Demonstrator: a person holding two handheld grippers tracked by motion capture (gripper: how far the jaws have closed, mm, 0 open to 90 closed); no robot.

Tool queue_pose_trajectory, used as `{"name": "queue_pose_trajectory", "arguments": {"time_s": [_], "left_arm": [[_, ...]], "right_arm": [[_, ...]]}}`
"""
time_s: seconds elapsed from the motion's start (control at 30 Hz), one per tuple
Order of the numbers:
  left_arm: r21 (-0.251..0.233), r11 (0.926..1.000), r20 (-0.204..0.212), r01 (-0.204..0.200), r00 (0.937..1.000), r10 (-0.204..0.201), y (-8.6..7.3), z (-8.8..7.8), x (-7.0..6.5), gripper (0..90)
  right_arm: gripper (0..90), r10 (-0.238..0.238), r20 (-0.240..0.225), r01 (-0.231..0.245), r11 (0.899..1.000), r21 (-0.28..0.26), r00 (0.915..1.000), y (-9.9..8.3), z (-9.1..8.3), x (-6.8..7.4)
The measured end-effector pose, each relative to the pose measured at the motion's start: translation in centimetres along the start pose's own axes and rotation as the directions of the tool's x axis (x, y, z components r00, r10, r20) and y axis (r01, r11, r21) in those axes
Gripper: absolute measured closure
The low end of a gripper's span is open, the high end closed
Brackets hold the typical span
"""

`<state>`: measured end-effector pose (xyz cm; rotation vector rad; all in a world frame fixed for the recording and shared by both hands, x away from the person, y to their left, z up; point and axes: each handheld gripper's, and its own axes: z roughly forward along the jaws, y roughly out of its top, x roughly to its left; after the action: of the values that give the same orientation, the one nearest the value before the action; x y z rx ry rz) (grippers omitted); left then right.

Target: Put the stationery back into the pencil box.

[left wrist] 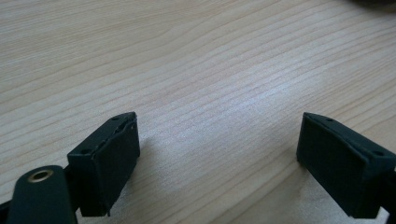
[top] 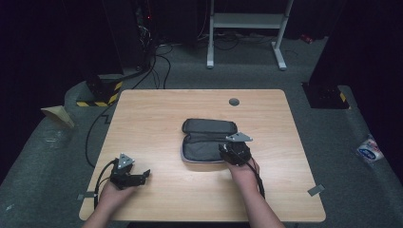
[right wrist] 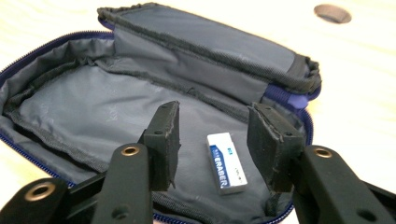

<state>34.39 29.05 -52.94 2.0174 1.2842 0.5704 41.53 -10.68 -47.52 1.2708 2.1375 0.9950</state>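
Observation:
A dark grey pencil case (top: 204, 142) lies unzipped in the middle of the table, its lid folded back. In the right gripper view its grey lining (right wrist: 93, 107) shows, with a white and blue eraser (right wrist: 226, 162) lying flat on it. My right gripper (right wrist: 214, 135) hovers over the case's right end (top: 234, 151), jaws open either side of the eraser and clear of it. My left gripper (top: 138, 178) rests near the table's front left corner, its jaws (left wrist: 219, 154) wide open over bare wood.
The wooden table (top: 157, 109) has a round grey cable hole (top: 234, 101) at the back. Cables trail off the left edge. A white frame stand (top: 247, 28) is on the floor behind.

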Motion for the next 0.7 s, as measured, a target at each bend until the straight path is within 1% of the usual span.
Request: {"name": "queue_pose_trajectory", "arguments": {"time_s": [0.17,0.3,0.4,0.5,0.57,0.7], "left_arm": [[-0.003,1.0,0.001,0.004,1.0,-0.004,0.0,0.0,0.0,13.9],[-0.002,1.0,0.001,0.004,1.0,-0.004,0.0,0.0,-0.1,14.2],[-0.002,1.0,0.001,0.004,1.0,-0.004,0.0,0.0,-0.1,14.2],[-0.002,1.0,0.002,0.006,1.0,-0.006,0.0,0.0,-0.1,14.2],[-0.002,1.0,0.001,0.006,1.0,-0.006,0.0,0.0,-0.1,14.2],[-0.002,1.0,0.001,0.006,1.0,-0.006,0.0,0.0,-0.1,14.2]], "right_arm": [[49.0,0.001,-0.014,-0.001,1.0,-0.025,0.9999,0.2,-0.3,-0.1],[42.5,0.007,-0.028,-0.008,0.999,-0.044,0.9996,0.3,-0.6,-0.1],[37.6,0.009,-0.047,-0.012,0.998,-0.064,0.9989,0.3,-0.7,-0.1],[36.4,0.007,-0.056,-0.011,0.997,-0.072,0.9984,0.3,-0.8,-0.1],[34.4,0.013,-0.061,-0.018,0.997,-0.081,0.998,0.4,-0.9,-0.1],[30.2,0.009,-0.066,-0.015,0.995,-0.094,0.9978,0.4,-1.3,0.0]]}}
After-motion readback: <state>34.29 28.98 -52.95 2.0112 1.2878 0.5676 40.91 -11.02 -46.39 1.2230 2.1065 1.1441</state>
